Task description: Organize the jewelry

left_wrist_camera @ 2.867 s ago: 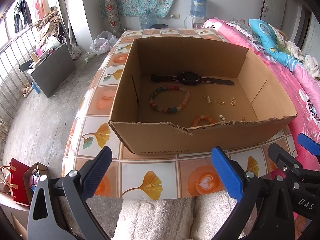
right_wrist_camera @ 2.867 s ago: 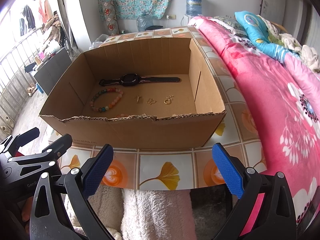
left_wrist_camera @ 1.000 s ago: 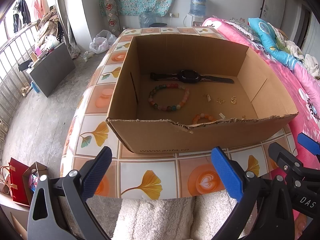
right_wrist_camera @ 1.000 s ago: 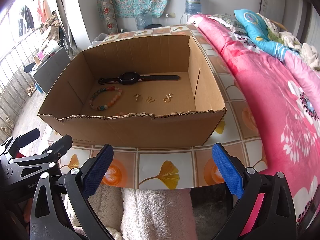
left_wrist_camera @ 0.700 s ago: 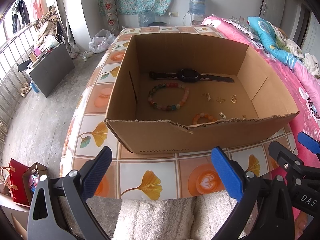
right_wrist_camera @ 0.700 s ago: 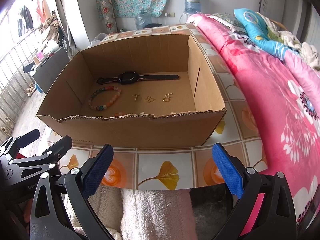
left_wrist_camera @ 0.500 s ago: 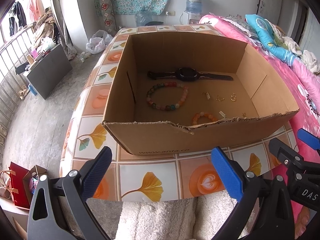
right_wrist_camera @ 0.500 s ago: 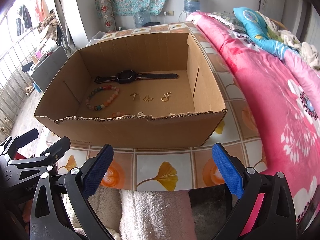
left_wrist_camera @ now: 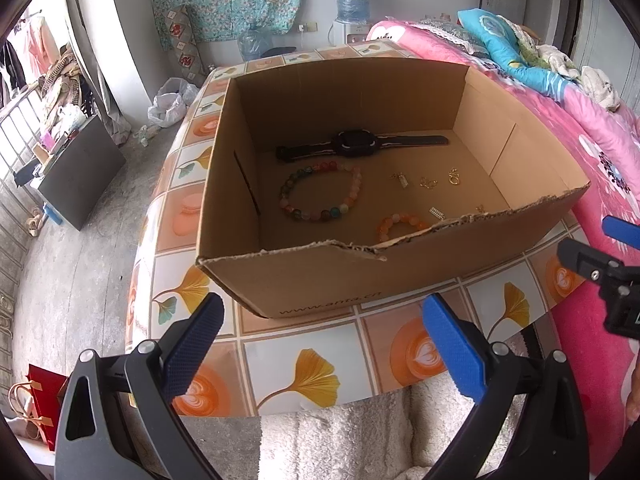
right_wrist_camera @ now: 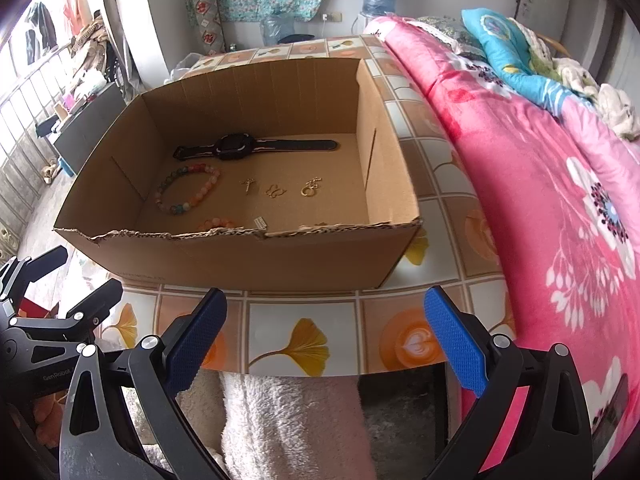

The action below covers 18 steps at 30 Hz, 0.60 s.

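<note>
1. Both grippers, left (left_wrist_camera: pixel 320 344) and right (right_wrist_camera: pixel 326 340), are spread wide with nothing in them, hovering short of the cardboard box (left_wrist_camera: pixel 332 280).
2. The watch (left_wrist_camera: pixel 356 145) lies flat on the box floor near the far wall, strap running left-right.
3. Looks light, with a floppy strap, so I'd pinch the rigid case.
4. The beaded bracelet (left_wrist_camera: pixel 322 196) in front looks slippery.
</note>
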Motion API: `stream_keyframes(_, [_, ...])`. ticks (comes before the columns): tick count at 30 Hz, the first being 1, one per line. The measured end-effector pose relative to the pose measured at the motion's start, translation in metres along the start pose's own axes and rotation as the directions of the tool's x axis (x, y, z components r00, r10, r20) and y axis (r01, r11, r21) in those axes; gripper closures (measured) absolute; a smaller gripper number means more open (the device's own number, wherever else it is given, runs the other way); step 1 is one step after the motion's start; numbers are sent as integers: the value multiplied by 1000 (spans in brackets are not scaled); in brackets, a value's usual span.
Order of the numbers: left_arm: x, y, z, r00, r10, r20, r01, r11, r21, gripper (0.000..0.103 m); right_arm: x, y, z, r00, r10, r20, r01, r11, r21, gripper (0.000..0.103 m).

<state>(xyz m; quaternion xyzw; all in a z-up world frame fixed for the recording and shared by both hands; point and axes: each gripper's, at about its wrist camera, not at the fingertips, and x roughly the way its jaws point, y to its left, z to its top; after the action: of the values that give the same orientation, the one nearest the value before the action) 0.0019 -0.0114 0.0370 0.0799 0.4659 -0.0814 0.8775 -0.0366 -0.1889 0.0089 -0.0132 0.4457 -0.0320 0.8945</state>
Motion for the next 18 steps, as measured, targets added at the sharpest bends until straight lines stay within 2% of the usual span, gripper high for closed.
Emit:
stream_keyframes(11, [7,8,4,1000,-12,-6,12,1000,-12,5,7,-55,8,997,-73,-31,77,988,136,8])
stream_keyframes(18, [13,10,0,1000,-5,-22,5,999,-34,5,14,-38,6,996,-50,-68,55,996,77,8])
